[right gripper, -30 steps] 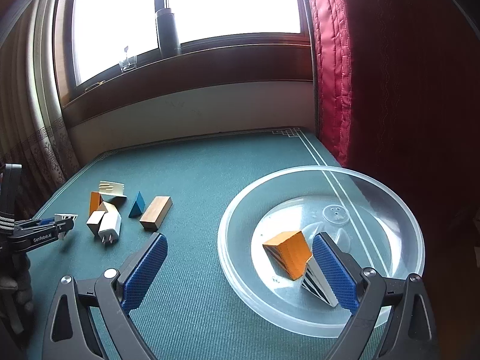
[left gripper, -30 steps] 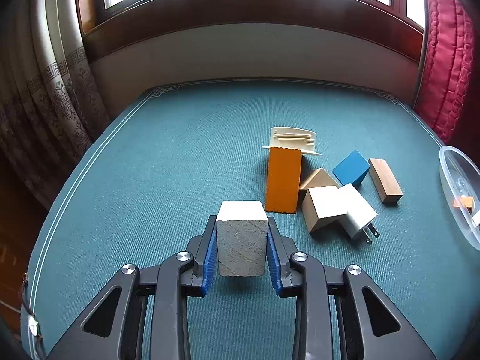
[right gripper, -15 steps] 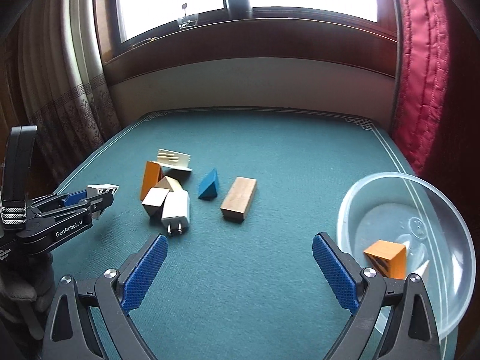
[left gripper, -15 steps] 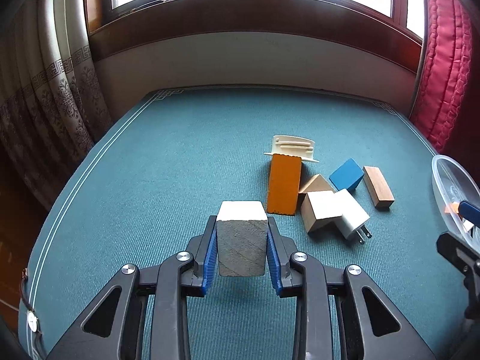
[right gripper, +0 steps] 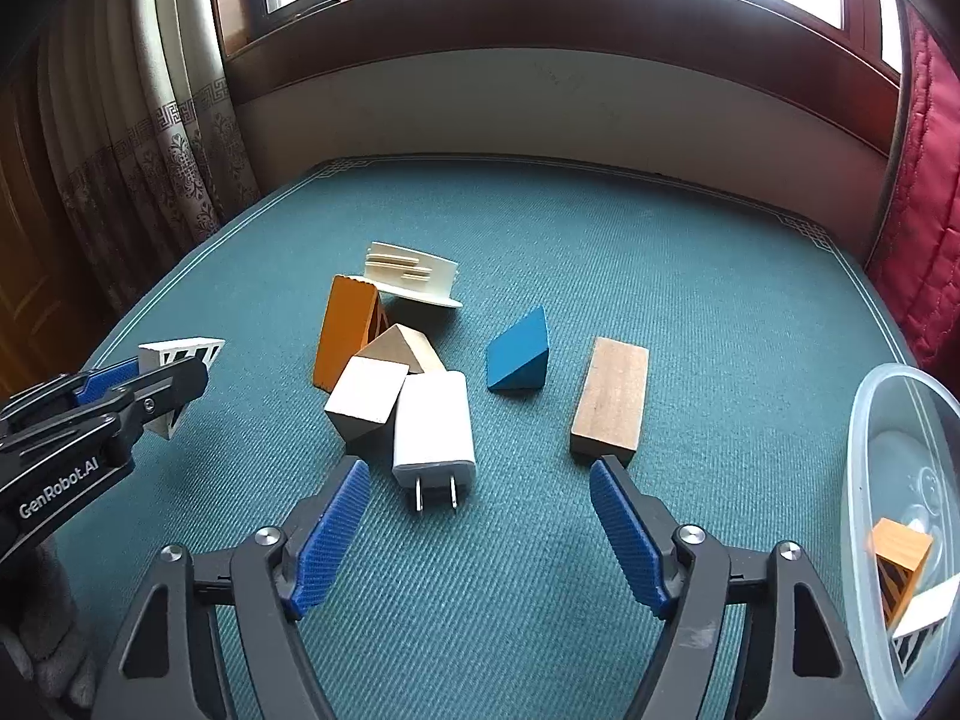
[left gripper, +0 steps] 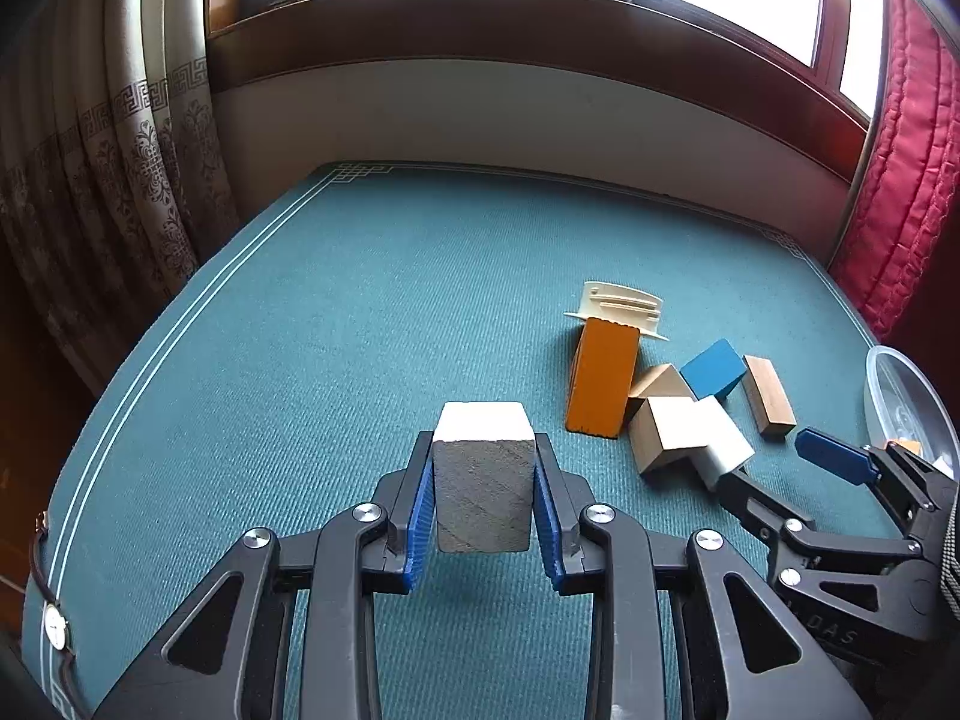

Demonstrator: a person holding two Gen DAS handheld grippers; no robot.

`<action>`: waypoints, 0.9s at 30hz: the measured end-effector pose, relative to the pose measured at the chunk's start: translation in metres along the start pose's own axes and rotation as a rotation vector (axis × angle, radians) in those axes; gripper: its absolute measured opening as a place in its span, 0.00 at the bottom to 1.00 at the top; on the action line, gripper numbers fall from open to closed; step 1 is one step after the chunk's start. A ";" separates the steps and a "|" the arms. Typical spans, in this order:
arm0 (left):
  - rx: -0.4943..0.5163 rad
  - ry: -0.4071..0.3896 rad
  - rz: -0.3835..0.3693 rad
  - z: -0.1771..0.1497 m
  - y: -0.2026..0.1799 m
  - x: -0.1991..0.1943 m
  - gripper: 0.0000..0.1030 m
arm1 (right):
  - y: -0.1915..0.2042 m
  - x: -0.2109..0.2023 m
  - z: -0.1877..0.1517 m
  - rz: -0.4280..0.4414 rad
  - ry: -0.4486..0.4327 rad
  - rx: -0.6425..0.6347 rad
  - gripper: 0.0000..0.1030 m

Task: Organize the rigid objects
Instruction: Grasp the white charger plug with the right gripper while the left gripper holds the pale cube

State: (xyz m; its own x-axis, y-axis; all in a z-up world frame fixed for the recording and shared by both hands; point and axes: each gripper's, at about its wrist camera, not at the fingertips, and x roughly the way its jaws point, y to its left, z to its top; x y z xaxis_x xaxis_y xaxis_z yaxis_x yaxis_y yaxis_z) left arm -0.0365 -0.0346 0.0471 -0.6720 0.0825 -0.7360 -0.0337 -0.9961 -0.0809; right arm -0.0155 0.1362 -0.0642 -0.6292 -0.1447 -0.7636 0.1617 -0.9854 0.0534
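My left gripper [left gripper: 483,510] is shut on a white block [left gripper: 483,480] and holds it above the teal table; it also shows in the right wrist view [right gripper: 150,384] at the left. My right gripper [right gripper: 480,534] is open and empty, low over the table just in front of a white plug adapter [right gripper: 432,426]. Beyond lie a pale wooden cube [right gripper: 366,396], an orange block [right gripper: 345,330], a blue wedge [right gripper: 519,351], a brown wooden block [right gripper: 612,396] and a cream plastic piece [right gripper: 411,273].
A clear plastic bowl [right gripper: 870,420] stands at the right edge and holds an orange block [right gripper: 900,552] and a white striped piece [right gripper: 924,612]. Curtains hang at the left and a red curtain at the right. A wall and window sill lie behind the table.
My right gripper has swung left from the bowl and moved down toward the pile of blocks. My left gripper keeps hold of the white block and has drifted a little.
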 end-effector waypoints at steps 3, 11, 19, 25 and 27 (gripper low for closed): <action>-0.005 0.004 0.000 -0.001 0.000 0.000 0.30 | 0.003 0.009 0.004 -0.017 0.015 -0.011 0.65; -0.009 0.014 0.000 -0.003 -0.002 0.003 0.30 | 0.011 0.026 0.009 -0.043 0.060 -0.038 0.47; -0.010 0.028 0.009 -0.006 -0.005 0.008 0.30 | 0.015 0.025 0.009 -0.047 0.051 -0.069 0.31; -0.010 0.038 0.016 -0.006 -0.005 0.013 0.30 | 0.016 0.024 0.012 -0.050 0.032 -0.047 0.31; -0.010 0.039 0.017 -0.006 -0.004 0.014 0.30 | 0.016 0.023 0.013 -0.055 0.025 -0.044 0.31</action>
State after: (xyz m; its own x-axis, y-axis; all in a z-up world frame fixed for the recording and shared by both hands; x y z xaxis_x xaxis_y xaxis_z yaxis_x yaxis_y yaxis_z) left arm -0.0410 -0.0291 0.0330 -0.6428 0.0670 -0.7631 -0.0154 -0.9971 -0.0745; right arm -0.0369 0.1162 -0.0728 -0.6193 -0.0875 -0.7802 0.1611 -0.9868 -0.0173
